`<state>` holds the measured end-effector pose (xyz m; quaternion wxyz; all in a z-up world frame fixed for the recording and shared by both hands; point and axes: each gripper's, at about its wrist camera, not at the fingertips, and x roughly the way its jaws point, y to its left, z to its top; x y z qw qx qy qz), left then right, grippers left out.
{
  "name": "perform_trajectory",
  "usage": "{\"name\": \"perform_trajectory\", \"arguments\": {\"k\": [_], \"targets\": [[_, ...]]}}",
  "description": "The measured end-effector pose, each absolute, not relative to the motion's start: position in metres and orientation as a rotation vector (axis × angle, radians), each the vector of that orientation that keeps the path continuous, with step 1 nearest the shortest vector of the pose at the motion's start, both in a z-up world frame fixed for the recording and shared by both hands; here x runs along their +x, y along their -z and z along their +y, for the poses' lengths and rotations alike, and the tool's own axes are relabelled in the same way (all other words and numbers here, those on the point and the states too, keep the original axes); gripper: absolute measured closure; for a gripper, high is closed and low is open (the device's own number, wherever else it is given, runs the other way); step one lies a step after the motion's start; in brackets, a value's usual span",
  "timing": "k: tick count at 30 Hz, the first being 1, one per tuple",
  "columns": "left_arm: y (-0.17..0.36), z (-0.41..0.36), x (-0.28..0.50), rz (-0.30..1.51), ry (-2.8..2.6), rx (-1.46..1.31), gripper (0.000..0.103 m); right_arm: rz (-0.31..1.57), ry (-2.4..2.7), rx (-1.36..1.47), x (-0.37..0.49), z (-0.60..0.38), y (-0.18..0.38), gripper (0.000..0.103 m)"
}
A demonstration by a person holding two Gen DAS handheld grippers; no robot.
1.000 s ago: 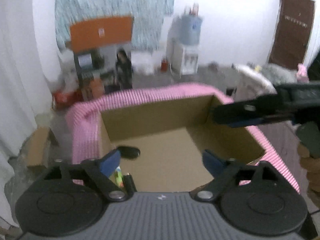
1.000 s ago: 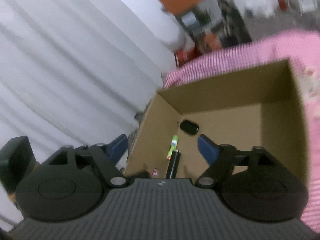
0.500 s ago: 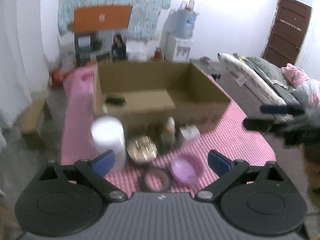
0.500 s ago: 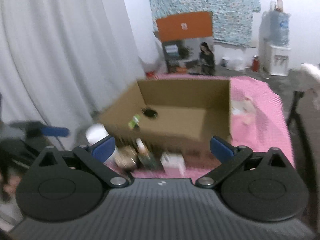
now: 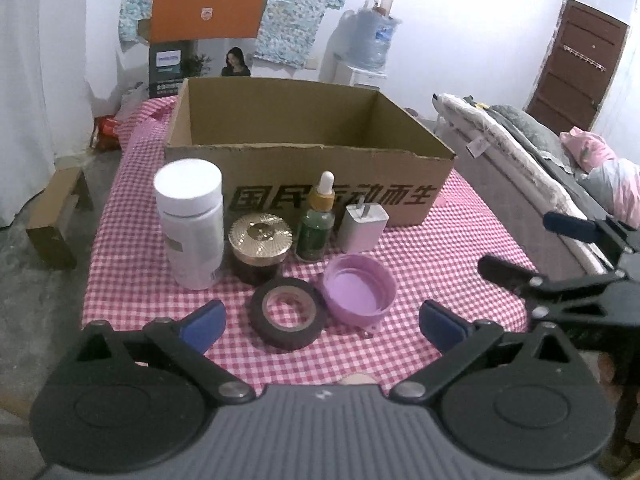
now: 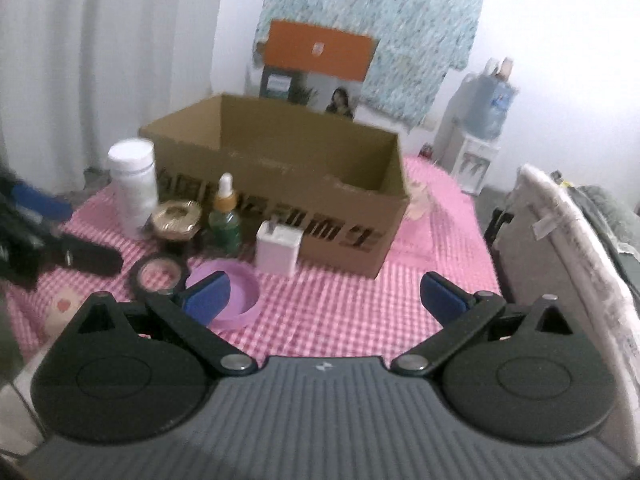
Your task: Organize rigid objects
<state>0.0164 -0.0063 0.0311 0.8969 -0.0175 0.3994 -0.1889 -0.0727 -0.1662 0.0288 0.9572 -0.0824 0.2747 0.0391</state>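
Note:
An open cardboard box [image 5: 312, 196] [image 6: 280, 184] stands on a pink checked table. In front of it stand a white bottle [image 5: 190, 224] [image 6: 134, 182], a gold-lidded jar [image 5: 259, 248] [image 6: 176, 220], a green dropper bottle [image 5: 318, 220] [image 6: 225, 216] and a white charger [image 5: 363, 226] [image 6: 278, 248]. A black tape roll [image 5: 287, 318] [image 6: 159, 274] and a purple lid [image 5: 359, 290] [image 6: 236, 296] lie nearest. My left gripper [image 5: 322, 320] is open and empty, just short of the tape roll. My right gripper [image 6: 324, 296] is open and empty, and it also shows in the left wrist view [image 5: 532, 246].
A bed [image 5: 528, 148] [image 6: 572, 232] runs along the table's right side. A small cardboard piece [image 5: 58, 216] lies on the floor at the left. A water dispenser [image 5: 370, 50] and an orange-topped box [image 5: 206, 16] stand at the back wall.
Both grippers have pulled back from over the box to the near side of the table. The items in front of the box have come into view.

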Motion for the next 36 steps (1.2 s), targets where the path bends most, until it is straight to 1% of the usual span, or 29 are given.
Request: {"name": "perform_trajectory", "arguments": {"k": [3, 10, 16, 19, 22, 24, 26, 27, 28, 30, 32, 34, 36], "targets": [[-0.027, -0.009, 0.018, 0.821, 0.418, -0.039, 0.0, 0.569, -0.152, -0.04, -0.074, -0.188, -0.033, 0.001], [-0.014, -0.02, 0.029, 0.821, 0.492, -0.019, 0.0, 0.637, -0.228, 0.232, -0.055, -0.206, -0.01, 0.001], [0.001, -0.047, 0.043, 0.828, 0.495, 0.151, 0.0, 0.701, -0.263, 0.284, -0.03, -0.202, 0.004, 0.002], [0.007, -0.058, 0.05, 0.847, 0.542, 0.193, 0.001, 0.744, -0.294, 0.314, -0.017, -0.203, 0.012, 0.005], [0.013, -0.067, 0.058, 0.878, 0.579, 0.216, 0.003, 0.798, -0.318, 0.346, -0.003, -0.204, 0.021, 0.014], [0.015, -0.072, 0.062, 0.886, 0.596, 0.224, 0.005, 0.83, -0.329, 0.36, 0.005, -0.203, 0.027, 0.025], [0.016, -0.077, 0.066, 0.882, 0.601, 0.238, 0.005, 0.858, -0.336, 0.36, 0.012, -0.202, 0.033, 0.031], [0.017, -0.079, 0.068, 0.879, 0.601, 0.245, 0.005, 0.871, -0.341, 0.353, 0.016, -0.2, 0.035, 0.036], [0.017, -0.08, 0.07, 0.876, 0.602, 0.253, 0.005, 0.88, -0.346, 0.345, 0.019, -0.199, 0.037, 0.038], [0.019, -0.082, 0.074, 0.878, 0.604, 0.264, 0.005, 0.899, -0.36, 0.327, 0.025, -0.195, 0.041, 0.047], [0.022, -0.085, 0.078, 0.888, 0.609, 0.268, 0.007, 0.916, -0.373, 0.309, 0.031, -0.192, 0.044, 0.051], [0.026, -0.088, 0.082, 0.904, 0.612, 0.27, 0.013, 0.926, -0.383, 0.284, 0.036, -0.188, 0.047, 0.055], [0.028, -0.09, 0.085, 0.914, 0.619, 0.266, 0.015, 0.931, -0.386, 0.251, 0.039, -0.184, 0.048, 0.059]]}}
